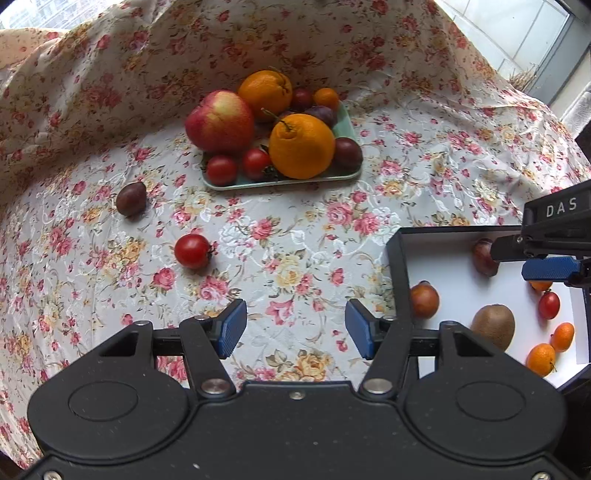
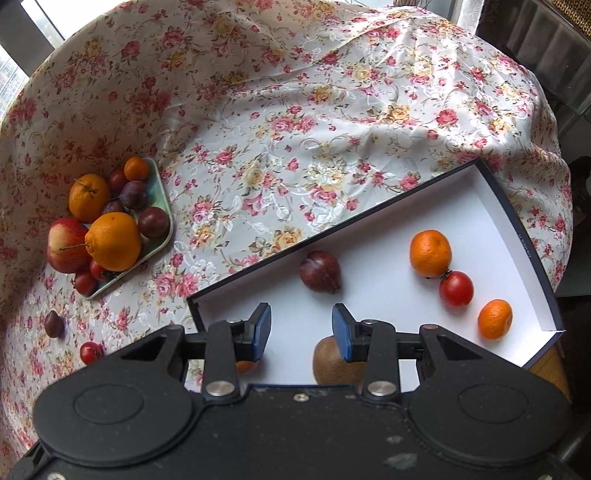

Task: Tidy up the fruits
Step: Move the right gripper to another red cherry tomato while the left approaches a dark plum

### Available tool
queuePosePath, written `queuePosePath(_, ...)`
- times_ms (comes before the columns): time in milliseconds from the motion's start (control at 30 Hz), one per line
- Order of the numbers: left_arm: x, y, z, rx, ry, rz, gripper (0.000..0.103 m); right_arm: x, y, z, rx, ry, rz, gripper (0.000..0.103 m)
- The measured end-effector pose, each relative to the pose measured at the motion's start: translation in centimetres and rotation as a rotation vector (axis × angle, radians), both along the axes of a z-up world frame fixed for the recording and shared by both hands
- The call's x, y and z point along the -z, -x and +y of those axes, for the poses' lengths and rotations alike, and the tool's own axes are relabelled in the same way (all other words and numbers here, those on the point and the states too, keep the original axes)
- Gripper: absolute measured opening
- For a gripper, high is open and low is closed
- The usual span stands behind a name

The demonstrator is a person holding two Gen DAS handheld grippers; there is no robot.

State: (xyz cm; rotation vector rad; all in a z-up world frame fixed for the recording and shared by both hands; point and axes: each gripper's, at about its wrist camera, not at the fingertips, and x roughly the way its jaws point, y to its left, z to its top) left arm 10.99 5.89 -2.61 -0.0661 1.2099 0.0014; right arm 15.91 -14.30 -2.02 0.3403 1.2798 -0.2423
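Note:
A green tray (image 1: 347,122) (image 2: 159,184) holds an apple (image 1: 219,122), two big oranges (image 1: 301,146), plums and small tomatoes. A loose tomato (image 1: 192,251) (image 2: 90,352) and a loose plum (image 1: 131,199) (image 2: 54,324) lie on the floral cloth. A white box with dark walls (image 1: 397,258) (image 2: 388,229) holds a plum (image 2: 319,271), a kiwi (image 1: 493,326) (image 2: 338,363), tangerines (image 2: 430,253) and a tomato (image 2: 456,289). My left gripper (image 1: 295,328) is open and empty over the cloth. My right gripper (image 2: 301,332) is open and empty over the box, seen in the left wrist view (image 1: 546,258).
The floral cloth (image 1: 295,240) rises in folds behind and to the left of the tray. A window and wall (image 1: 517,29) lie beyond the table's far right edge. The box sits near the table's right edge.

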Motion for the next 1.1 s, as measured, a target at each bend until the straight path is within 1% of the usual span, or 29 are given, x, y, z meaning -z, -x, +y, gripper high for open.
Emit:
queuePosePath(67,0.3,-0.3,1.6,-0.042,-0.010,0.014,0.062,-0.1,-0.4,1.7,-0.032,-0.016,-0.004,0.039)
queuePosePath(200,0.6,-0.8,5.1,-0.133,-0.041,0.036,0.062,-0.2,-1.3,5.7,-0.109,-0.010,-0.006,0.039)
queuePosePath(300,0.7,-0.9,7.8,-0.206,-0.058,0.054,0.062,-0.1,-1.8,8.3,-0.159,-0.033,-0.006,0.039)
queuePosePath(433,0.9,-0.6,11.7,-0.306,-0.056,0.072,0.062,0.4,-2.4,12.1,-0.216,-0.063,0.005,0.037)
queuePosePath(500,1.1,-0.5,13.3,-0.350,-0.060,0.080,0.062,0.8,-2.7,13.9,-0.237,-0.081,0.007,0.034)
queuePosePath(633,1.6,0.1,16.4,-0.431,-0.040,0.106,0.062,1.9,-3.0,17.2,-0.239,-0.102,0.002,0.034)
queuePosePath(800,2.1,0.8,18.9,-0.458,-0.033,0.123,0.062,3.7,-3.8,20.9,-0.224,-0.143,-0.009,0.034)
queuePosePath(967,2.2,1.3,21.0,-0.475,-0.016,0.127,0.062,6.0,-5.1,24.2,-0.244,-0.113,0.014,0.034)
queuePosePath(1100,2.3,1.5,22.3,-0.481,-0.015,0.128,0.063,7.0,-5.8,25.6,-0.227,-0.126,0.008,0.034)
